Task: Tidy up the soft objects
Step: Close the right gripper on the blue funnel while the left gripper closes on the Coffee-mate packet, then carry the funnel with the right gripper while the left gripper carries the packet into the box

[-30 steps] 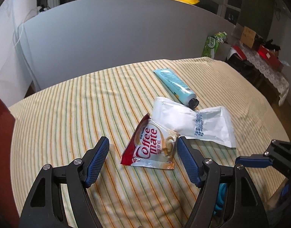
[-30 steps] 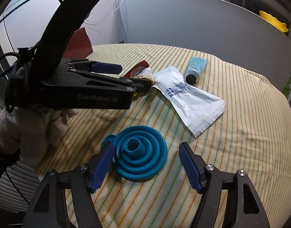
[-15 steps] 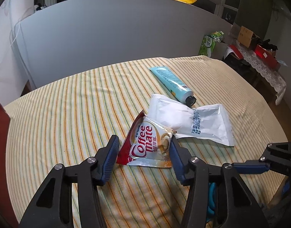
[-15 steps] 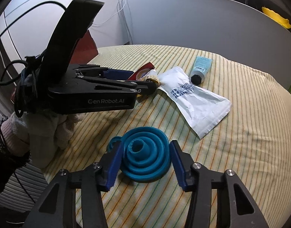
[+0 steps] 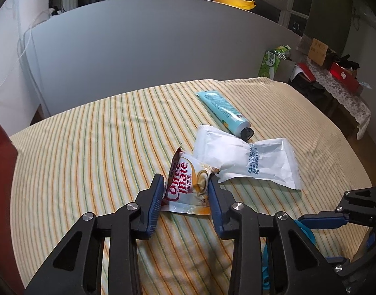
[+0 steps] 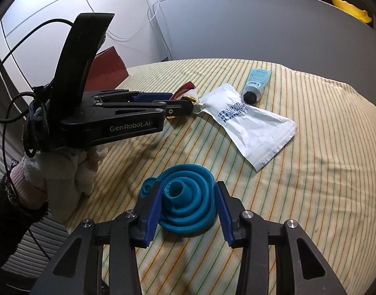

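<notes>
Comparing this moment with the pictures from half a second and a full second before, both pairs of tongs were found much narrower. The left gripper (image 5: 185,191) had been drawn in from a wide stance until its blue pads (image 5: 155,202) pressed both side edges of the coffee creamer packet (image 5: 188,186), which was buckled upward between them, its top corner lifted off the striped cloth (image 5: 89,147). The right gripper (image 6: 188,206) had likewise been narrowed from wide apart until its pads were set against the two sides of the collapsed blue funnel (image 6: 185,204), which was held there on the cloth.

The white pouch (image 5: 252,159) was seen lying flat just behind the packet, one crumpled end touching it. The teal tube (image 5: 222,110) lay beyond the pouch, its black cap close to the pouch's far edge; neither appeared shifted from the earlier pictures.

In the right wrist view the left gripper (image 6: 180,103) was seen from the side, held in a gloved hand (image 6: 62,169), with the packet (image 6: 188,93) showing at its tip. A green box (image 5: 274,64) was noted on the floor past the table, and a yellow object (image 5: 234,0) atop the grey partition (image 5: 151,49). No container holding the soft things could be made out.
</notes>
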### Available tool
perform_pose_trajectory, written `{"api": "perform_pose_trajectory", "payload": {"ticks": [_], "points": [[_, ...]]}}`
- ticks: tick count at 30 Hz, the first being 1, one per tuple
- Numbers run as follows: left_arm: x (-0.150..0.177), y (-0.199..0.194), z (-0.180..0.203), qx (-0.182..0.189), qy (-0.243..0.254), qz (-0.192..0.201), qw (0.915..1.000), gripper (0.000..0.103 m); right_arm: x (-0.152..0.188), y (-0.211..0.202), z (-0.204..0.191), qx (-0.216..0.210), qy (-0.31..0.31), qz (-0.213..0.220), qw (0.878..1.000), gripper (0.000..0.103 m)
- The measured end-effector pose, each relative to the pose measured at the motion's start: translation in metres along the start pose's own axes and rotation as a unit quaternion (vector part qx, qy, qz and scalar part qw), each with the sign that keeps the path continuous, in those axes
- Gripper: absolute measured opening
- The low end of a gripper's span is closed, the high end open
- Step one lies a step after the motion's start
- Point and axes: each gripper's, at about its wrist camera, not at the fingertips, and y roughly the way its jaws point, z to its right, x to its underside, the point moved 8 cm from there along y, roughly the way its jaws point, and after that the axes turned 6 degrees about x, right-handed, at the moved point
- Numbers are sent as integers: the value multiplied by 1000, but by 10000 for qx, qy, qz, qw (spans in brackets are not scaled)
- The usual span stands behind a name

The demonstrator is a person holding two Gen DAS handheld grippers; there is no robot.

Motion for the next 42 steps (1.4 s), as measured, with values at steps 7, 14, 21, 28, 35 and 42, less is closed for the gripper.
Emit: {"api": "perform_pose_trajectory", "payload": {"ticks": [7,14,21,28,35,42], "points": [[3,-9,-7,-1,-195,55,9998,33,-3,-9,3,-26,91,119,9999,38],[9,-27,-12,-108,-198,184,9996,33,-1,-18,8,33,116,193,9997,38],[4,-61,-12,-69,-364,469,9982,33,-2,-32,7,19,156,292,9995,38],[2,-112,-17,-222,-409,784,9958,33,-21,-54,-9,-69,-18,462,9989,38],[8,-170,-39,-538,-534,1088,9912,33,-51,-60,-36,-202,-254,627,9975,38],[30,-229,-87,-1099,-803,1320,9819,33,-97,-64,-74,-507,-456,864,9939,38]]}}
